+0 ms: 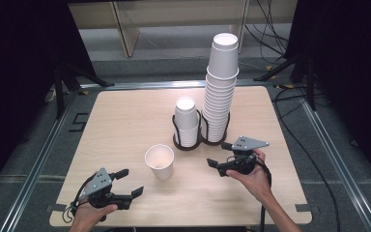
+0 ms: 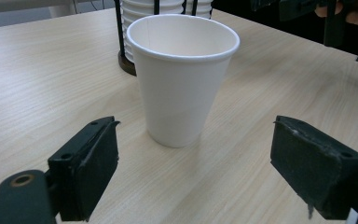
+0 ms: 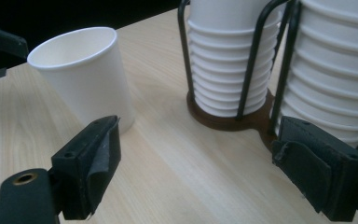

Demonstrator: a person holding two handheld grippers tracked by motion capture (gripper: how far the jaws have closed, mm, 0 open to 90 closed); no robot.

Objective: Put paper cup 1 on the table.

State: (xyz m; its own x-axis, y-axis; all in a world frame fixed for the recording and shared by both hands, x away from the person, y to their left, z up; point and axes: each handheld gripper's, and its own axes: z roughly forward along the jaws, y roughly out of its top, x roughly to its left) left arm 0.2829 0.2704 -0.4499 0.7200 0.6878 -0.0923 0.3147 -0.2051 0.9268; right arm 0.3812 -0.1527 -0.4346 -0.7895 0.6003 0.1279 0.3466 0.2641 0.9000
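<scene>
Two hand-held grippers sit low in the high view, one at each bottom corner of the wooden table [image 1: 125,116]. At lower left, the left hand [image 1: 89,212] enters from the bottom edge and grasps the left gripper [image 1: 129,182] from behind, with its grey plate on top and its black jaws aimed up and right toward the single paper cup [image 1: 159,162]. Those jaws stand apart with nothing between them. In the left gripper view the cup stands upright at centre frame, beyond the two pads and clear of both.

At lower right, the right forearm runs in diagonally from the bottom edge and the right hand [image 1: 253,176] wraps the right gripper [image 1: 220,154], which points left toward the cup. Its jaws are also spread and empty. In the right gripper view the cup sits at upper left, just beyond the left pad, while the wire cup holder [image 3: 233,116] with its two stacks of cups fills the upper right.

In the high view the single cup stands mouth up between the two grippers, just below and left of the holder, apart from it.
</scene>
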